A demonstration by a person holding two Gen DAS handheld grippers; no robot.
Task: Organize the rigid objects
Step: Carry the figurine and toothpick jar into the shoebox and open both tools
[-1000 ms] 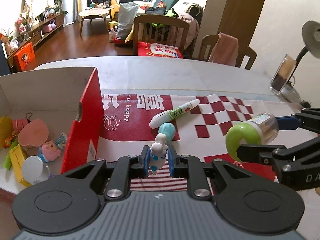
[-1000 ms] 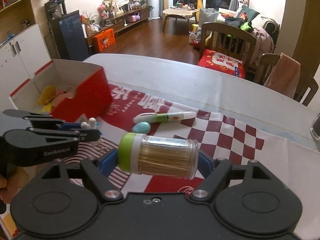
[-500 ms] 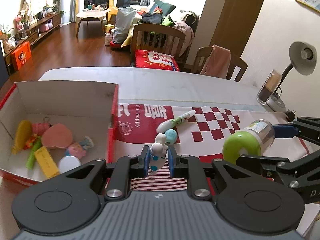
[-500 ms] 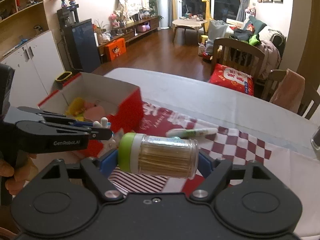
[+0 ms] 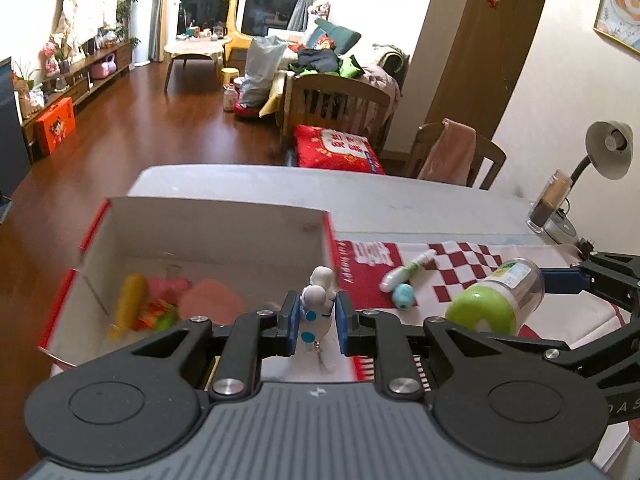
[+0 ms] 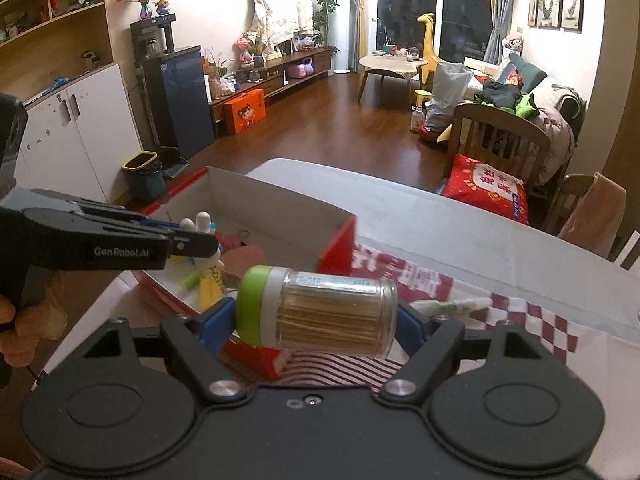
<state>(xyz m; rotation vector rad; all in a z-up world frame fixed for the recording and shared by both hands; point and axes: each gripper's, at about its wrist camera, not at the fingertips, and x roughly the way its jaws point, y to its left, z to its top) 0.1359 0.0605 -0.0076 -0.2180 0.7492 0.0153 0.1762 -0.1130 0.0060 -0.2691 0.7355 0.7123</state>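
Observation:
My left gripper (image 5: 317,322) is shut on a small white and blue toy figure (image 5: 316,308) and holds it above the near right corner of the open red box (image 5: 208,224). The box holds several small toys, among them a yellow one (image 5: 128,304) and a pink one (image 5: 212,304). My right gripper (image 6: 316,316) is shut on a clear toothpick jar with a green lid (image 6: 320,308), held on its side above the box's near right wall (image 6: 336,248). The jar also shows in the left wrist view (image 5: 496,304), and the left gripper in the right wrist view (image 6: 200,236).
On the red checked cloth (image 5: 460,272) lie a white and green marker (image 5: 408,272) and a small teal egg-shaped toy (image 5: 404,296). A desk lamp (image 5: 608,148) and a glass (image 5: 548,204) stand at the table's far right. Chairs stand behind the table.
Both grippers have risen and moved left with their objects. The left gripper now hangs over the box; the right gripper has come up to the box's right wall.

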